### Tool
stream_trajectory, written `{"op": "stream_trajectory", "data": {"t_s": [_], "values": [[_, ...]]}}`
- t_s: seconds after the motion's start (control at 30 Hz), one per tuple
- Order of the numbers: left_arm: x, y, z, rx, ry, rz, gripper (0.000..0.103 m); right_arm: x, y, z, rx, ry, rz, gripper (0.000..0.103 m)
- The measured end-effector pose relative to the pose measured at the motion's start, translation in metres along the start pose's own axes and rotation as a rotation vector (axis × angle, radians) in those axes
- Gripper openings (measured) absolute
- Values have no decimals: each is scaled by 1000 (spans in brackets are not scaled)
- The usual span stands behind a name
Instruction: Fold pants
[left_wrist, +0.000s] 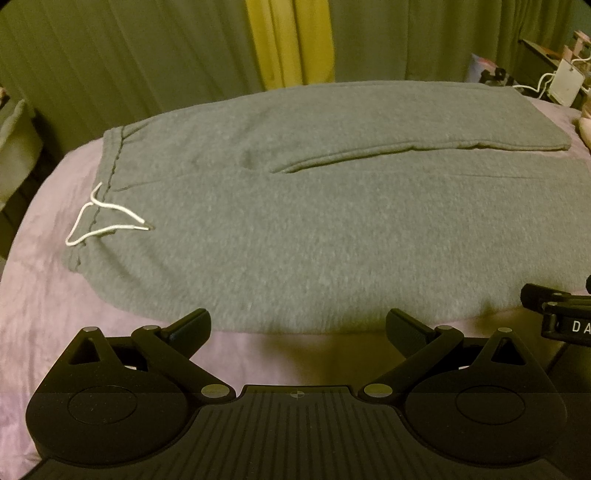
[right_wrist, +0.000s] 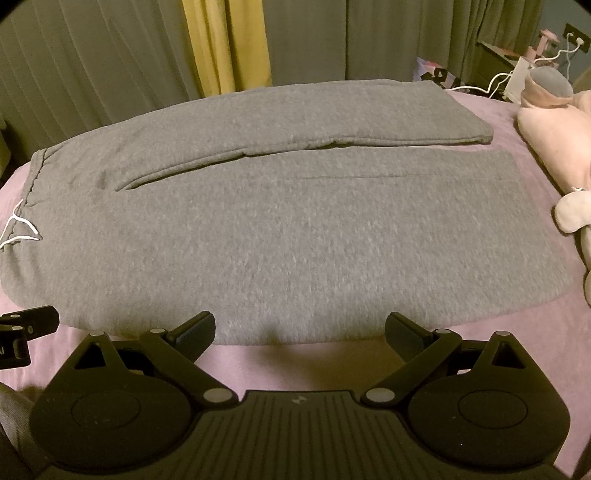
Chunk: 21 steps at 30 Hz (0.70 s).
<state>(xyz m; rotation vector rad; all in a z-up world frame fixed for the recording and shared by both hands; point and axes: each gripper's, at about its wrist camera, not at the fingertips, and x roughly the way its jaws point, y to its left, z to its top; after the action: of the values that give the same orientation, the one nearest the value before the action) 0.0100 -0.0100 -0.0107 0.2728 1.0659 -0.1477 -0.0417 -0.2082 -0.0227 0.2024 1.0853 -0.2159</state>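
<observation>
Grey pants (left_wrist: 314, 221), flat on pink bedsheet (left_wrist: 48, 295), waistband left, white drawstring (left_wrist: 107, 221). Left gripper (left_wrist: 297, 328), right gripper (right_wrist: 299, 330): fingers spread, empty, at near hem.

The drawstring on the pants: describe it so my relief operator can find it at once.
Start from the pink bedsheet and the grey sweatpants spread flat across it. Follow them to the waistband at their left end. The drawstring lies there, a thin looped white cord, the only white thing on the grey fabric.

Fuzzy grey fleece pants (left_wrist: 314, 221) on matt lilac sheet (left_wrist: 44, 314)
</observation>
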Motion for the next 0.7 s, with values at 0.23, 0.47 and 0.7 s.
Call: {"op": "stream_trajectory", "data": {"t_s": [0.23,0.47,0.7], "values": [[-1,-2,1,9,-5,2,103,-2,-2,1,13,-17,4,99],[0,-1,1,15,-7,1,103,-2,-5,4,34,-27,-3,99],[0,-2,2,14,-8,-2,103,-4,-4,1,23,-46,0,99]]}}
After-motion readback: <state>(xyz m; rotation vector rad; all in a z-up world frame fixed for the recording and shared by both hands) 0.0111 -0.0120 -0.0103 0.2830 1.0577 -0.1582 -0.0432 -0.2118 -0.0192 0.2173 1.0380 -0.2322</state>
